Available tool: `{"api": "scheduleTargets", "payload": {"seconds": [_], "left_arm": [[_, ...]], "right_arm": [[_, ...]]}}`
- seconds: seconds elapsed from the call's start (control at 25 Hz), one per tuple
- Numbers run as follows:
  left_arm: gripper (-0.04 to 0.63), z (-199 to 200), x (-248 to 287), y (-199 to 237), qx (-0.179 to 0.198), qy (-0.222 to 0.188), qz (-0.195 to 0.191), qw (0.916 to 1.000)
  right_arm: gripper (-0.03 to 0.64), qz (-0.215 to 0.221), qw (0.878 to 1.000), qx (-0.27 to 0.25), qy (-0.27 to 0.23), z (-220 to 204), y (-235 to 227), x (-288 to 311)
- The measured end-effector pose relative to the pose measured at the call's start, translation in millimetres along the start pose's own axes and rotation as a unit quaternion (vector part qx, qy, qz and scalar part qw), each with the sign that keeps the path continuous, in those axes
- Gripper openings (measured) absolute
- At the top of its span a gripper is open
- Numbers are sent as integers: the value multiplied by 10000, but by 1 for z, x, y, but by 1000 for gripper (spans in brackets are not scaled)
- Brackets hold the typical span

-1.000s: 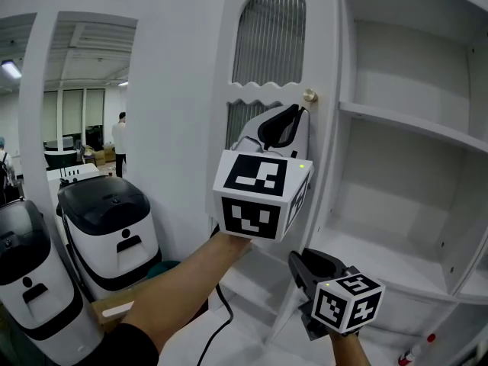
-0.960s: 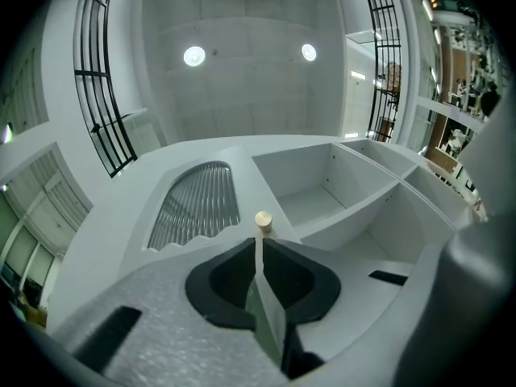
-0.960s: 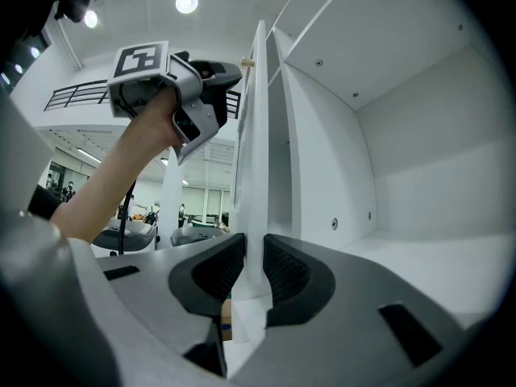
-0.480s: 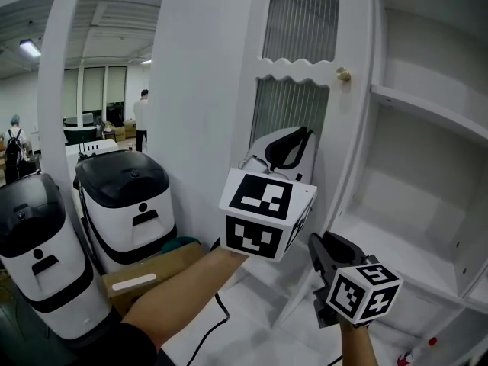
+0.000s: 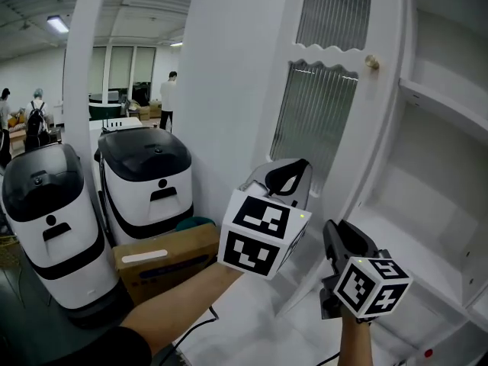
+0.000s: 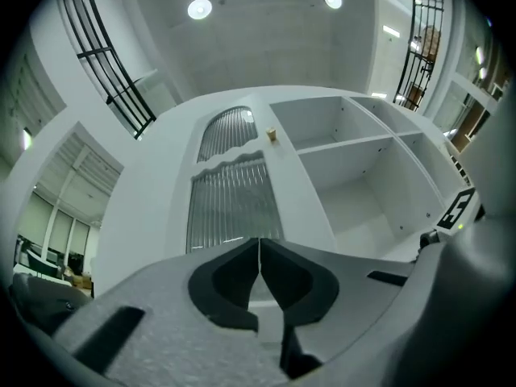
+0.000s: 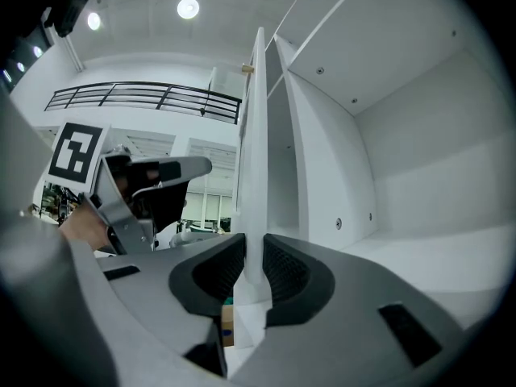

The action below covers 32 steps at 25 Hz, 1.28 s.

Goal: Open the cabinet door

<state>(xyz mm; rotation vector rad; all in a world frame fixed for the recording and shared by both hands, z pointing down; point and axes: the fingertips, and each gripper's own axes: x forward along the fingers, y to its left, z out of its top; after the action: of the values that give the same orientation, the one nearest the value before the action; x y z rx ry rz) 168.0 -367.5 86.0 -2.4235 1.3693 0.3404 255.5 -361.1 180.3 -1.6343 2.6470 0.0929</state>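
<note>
Currently, in head view, door (image 5: 320, 128) is seen swung open off cabinet (image 5: 450, 166). In its own view, left gripper (image 6: 259, 252) has just been closed, nothing held, knob (image 6: 272, 135) well apart. In its own view, right gripper (image 7: 248, 276) is clamped on door edge; slip could be caused by an off-arc pull.

Left gripper (image 6: 260, 248) and right gripper (image 7: 253, 252): grey bodies, black-lined jaws, each a white cube (image 5: 263, 235) of black square markers; dark sleeve (image 5: 84, 348).

Smooth white-painted cabinet door (image 5: 349, 147), ribbed translucent glass panel (image 5: 314, 132); brass-look metal knob (image 5: 372, 62); glossy plastic units (image 5: 149, 181), matt brown cardboard box (image 5: 164, 259)
</note>
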Motion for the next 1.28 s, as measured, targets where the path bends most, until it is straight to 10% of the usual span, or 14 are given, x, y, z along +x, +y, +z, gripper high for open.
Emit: {"api": "scheduleTargets", "payload": {"seconds": [0.76,1.28], "left_arm": [[14,-84,-59,-1,-578,1103,547,9907],[12,-71,-92,12,-163,1238,712,9896]], "right_arm": [[71,192,9997,18,-154,-1,32,-14],[69,345,9992,-91,-184,-1,79,-18]]}}
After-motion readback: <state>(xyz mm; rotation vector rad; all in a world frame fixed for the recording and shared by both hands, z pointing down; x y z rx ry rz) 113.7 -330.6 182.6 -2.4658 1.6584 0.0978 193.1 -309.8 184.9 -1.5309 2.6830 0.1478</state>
